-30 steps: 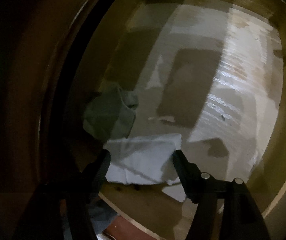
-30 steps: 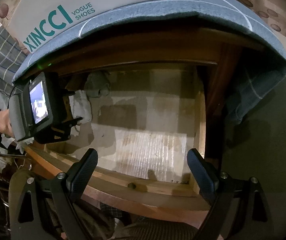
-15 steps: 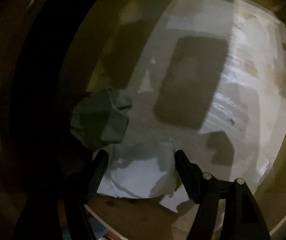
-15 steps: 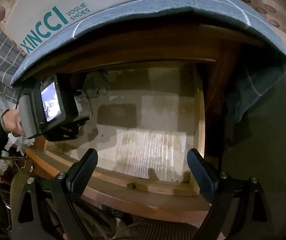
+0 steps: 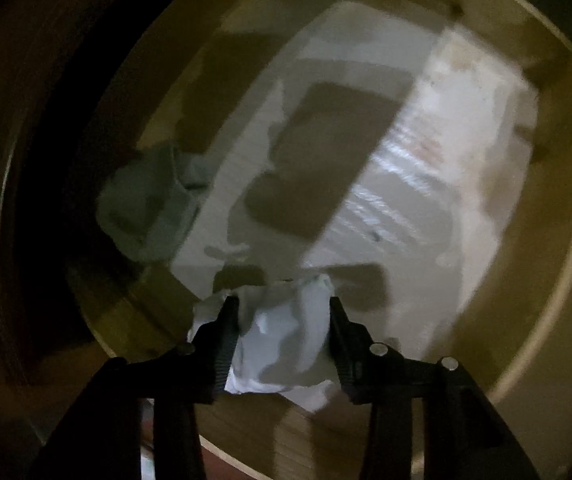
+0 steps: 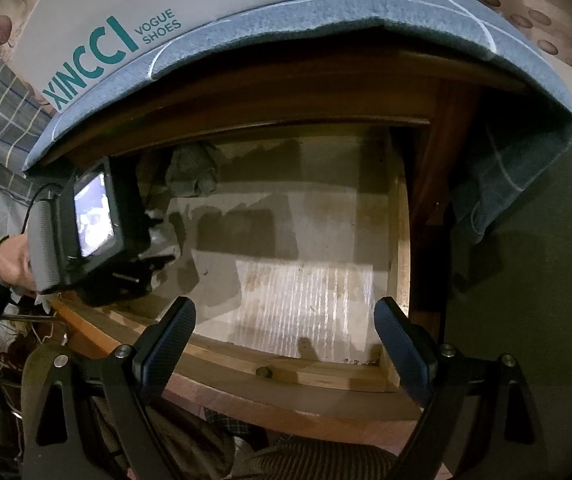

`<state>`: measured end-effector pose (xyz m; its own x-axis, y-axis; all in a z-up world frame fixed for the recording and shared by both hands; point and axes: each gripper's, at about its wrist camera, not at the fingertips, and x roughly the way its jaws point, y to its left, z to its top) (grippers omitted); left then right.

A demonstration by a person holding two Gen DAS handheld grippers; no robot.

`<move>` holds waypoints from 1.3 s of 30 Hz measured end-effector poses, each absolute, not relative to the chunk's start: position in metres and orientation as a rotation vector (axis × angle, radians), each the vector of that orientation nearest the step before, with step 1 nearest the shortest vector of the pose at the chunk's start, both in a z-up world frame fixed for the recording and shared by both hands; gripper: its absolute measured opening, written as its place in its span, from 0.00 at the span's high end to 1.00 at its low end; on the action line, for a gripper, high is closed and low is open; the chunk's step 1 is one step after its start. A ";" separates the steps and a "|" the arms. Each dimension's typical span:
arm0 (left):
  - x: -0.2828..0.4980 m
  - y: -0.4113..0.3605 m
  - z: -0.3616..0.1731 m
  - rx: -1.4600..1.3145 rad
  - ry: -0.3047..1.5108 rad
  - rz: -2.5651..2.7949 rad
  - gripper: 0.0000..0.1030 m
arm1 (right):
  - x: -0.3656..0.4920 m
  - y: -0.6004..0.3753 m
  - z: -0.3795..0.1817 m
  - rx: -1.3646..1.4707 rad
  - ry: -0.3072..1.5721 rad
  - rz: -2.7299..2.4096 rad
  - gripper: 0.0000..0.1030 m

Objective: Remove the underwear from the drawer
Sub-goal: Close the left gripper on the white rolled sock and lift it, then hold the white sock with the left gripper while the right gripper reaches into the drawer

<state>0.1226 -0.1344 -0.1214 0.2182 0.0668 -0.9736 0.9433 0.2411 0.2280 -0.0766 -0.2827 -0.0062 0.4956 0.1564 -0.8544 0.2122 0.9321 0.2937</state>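
Note:
The wooden drawer (image 6: 286, 372) stands pulled out, lined with pale paper. A white piece of underwear (image 5: 282, 340) lies at its near left corner, bunched between the fingers of my left gripper (image 5: 282, 304). The jaws are closing and their pads press into the cloth. A grey-green piece of underwear (image 5: 146, 208) lies crumpled further back on the left, also visible in the right wrist view (image 6: 192, 172). My right gripper (image 6: 286, 320) hangs open above the drawer's front edge with nothing between its fingers. From there, the left gripper's body hides most of the white underwear (image 6: 162, 240).
A shoe box (image 6: 126, 12) sits on a blue cloth (image 6: 366, 12) covering the top above the drawer. The cloth hangs down at the right (image 6: 506, 184). A person's hand (image 6: 10, 260) holds the left gripper at the drawer's left side. The drawer's right half shows bare lining (image 6: 306, 292).
The left gripper tipped downward over the white underwear and its fingers drew together, bunching the cloth between them. The right gripper has not moved.

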 end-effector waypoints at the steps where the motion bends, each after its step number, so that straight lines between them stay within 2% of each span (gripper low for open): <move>1: 0.124 -0.132 -0.118 1.115 1.194 -0.847 0.59 | -0.077 -0.283 -0.006 0.387 1.057 -0.035 0.14; 8: 0.135 -0.113 -0.094 0.882 1.279 -0.839 0.59 | -0.078 -0.282 -0.006 0.384 1.054 -0.030 0.14; 15: 0.132 -0.100 -0.074 0.696 1.274 -0.801 0.59 | -0.077 -0.280 -0.007 0.362 1.065 -0.030 0.14; 25: 0.109 -0.068 -0.029 0.416 1.233 -0.718 0.59 | -0.049 -0.243 0.004 0.132 1.053 0.064 0.16; 27: 0.108 -0.059 -0.020 0.364 1.228 -0.689 0.59 | -0.038 -0.232 0.007 0.068 1.038 0.106 0.18; 32: 0.105 -0.028 -0.004 0.204 1.208 -0.602 0.59 | -0.009 -0.199 0.001 -0.191 1.022 0.193 0.33; 36: 0.102 -0.002 0.005 0.063 1.178 -0.494 0.59 | 0.002 -0.171 -0.013 -0.441 0.985 0.235 0.35; 39: 0.097 0.008 0.013 0.047 1.130 -0.406 0.59 | 0.010 -0.153 -0.025 -0.598 0.969 0.252 0.42</move>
<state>0.0967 0.0078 0.0135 0.3620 -0.2915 -0.8854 0.3385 0.9261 -0.1666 0.0095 -0.1526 -0.0248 0.5535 -0.0599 -0.8307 -0.4568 0.8122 -0.3629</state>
